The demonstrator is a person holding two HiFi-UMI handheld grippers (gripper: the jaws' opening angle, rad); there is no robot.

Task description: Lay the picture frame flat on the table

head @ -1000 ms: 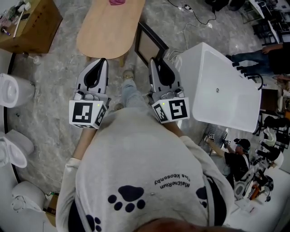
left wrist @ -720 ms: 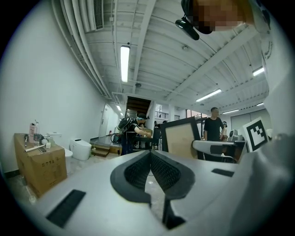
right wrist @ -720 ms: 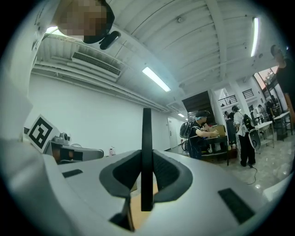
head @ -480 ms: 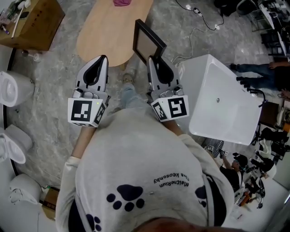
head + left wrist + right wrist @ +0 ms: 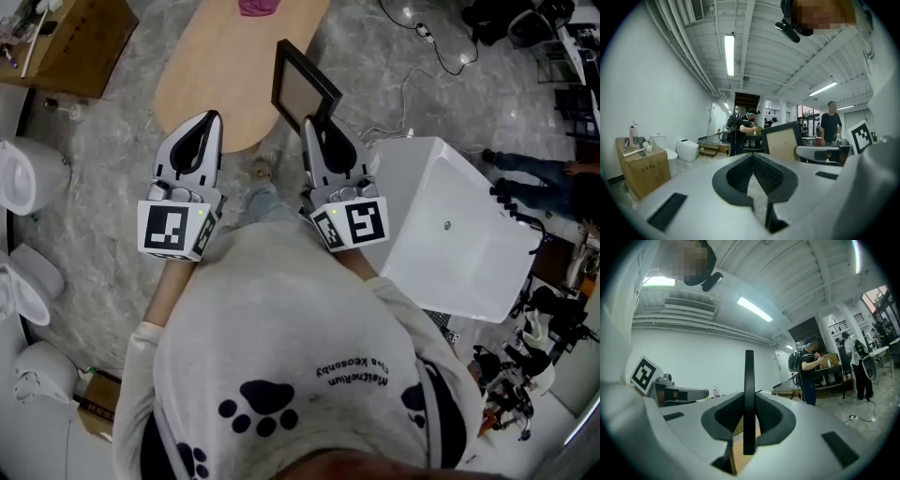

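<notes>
The thin, black-rimmed rectangular picture frame (image 5: 302, 86) with its matte tan panel stands upright, long axis vertical. The right gripper (image 5: 315, 124) clamps its edge beside the smooth oval wooden table (image 5: 211, 75). The left gripper (image 5: 208, 124) is closed and empty.

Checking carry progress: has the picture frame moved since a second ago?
Yes. The picture frame, held in the right gripper, moved left toward the wooden table and now overlaps its edge.

I wore a light grey sweatshirt (image 5: 281, 309) with dark paw prints (image 5: 266, 401). My left gripper (image 5: 212, 119) and right gripper (image 5: 307, 124) were pale grey, with black jaws and black-and-white marker cubes (image 5: 178, 230).
</notes>
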